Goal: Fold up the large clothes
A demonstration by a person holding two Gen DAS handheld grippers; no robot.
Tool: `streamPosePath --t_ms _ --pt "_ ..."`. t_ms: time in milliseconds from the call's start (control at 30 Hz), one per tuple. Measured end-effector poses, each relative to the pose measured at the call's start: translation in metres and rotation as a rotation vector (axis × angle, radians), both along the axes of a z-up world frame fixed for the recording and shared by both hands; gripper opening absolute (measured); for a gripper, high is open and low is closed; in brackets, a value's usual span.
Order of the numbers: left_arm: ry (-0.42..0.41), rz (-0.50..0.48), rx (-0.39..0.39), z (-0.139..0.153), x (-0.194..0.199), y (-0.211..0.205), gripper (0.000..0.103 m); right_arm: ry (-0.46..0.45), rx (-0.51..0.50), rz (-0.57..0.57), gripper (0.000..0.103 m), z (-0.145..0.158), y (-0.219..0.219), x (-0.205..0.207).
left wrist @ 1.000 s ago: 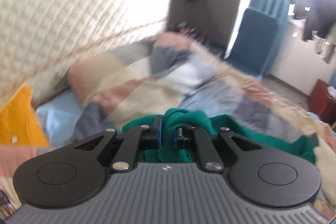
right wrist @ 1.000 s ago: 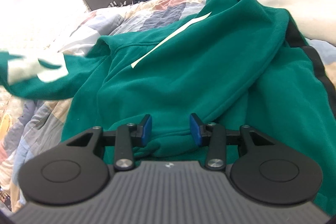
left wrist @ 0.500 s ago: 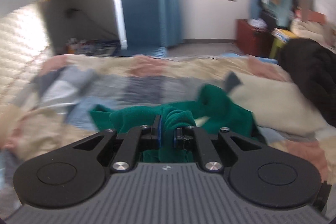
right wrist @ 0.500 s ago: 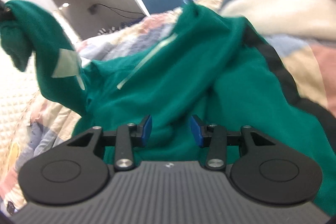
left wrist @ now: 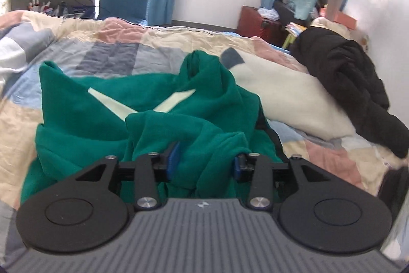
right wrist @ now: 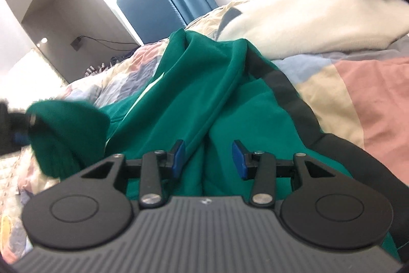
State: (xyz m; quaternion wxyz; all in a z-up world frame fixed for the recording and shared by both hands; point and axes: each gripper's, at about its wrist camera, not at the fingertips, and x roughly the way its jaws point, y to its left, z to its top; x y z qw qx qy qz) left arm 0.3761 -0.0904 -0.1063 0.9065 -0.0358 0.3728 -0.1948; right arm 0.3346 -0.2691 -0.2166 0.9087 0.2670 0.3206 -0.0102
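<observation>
Swung over the green garment, left hand-held gripper is opening; right hand-held gripper gapes unclenched.

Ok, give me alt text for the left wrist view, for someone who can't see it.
The left gripper, its jaws opening, points down at a crumpled green sweatshirt with fabric bunched loosely between its blue pads. The garment lies on a patchwork quilt, with a cream pillow and a black coat to the right.

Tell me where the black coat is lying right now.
In the left wrist view the black coat is heaped at the right edge of the bed, draped over the cream pillow, to the right of the green sweatshirt.
</observation>
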Motion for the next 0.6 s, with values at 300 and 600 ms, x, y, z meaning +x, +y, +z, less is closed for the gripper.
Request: streamPosePath --t_ms 300,600 --pt "-0.161 -0.04 -0.016 -0.045 -0.043 0.024 0.091 -0.001 -0.048 0.03 0.045 0.007 0.015 0.008" --pt "-0.167 0.085 -0.192 -0.066 -0.042 0.086 0.095 -0.052 0.03 0.058 0.047 0.014 0.016 0.009"
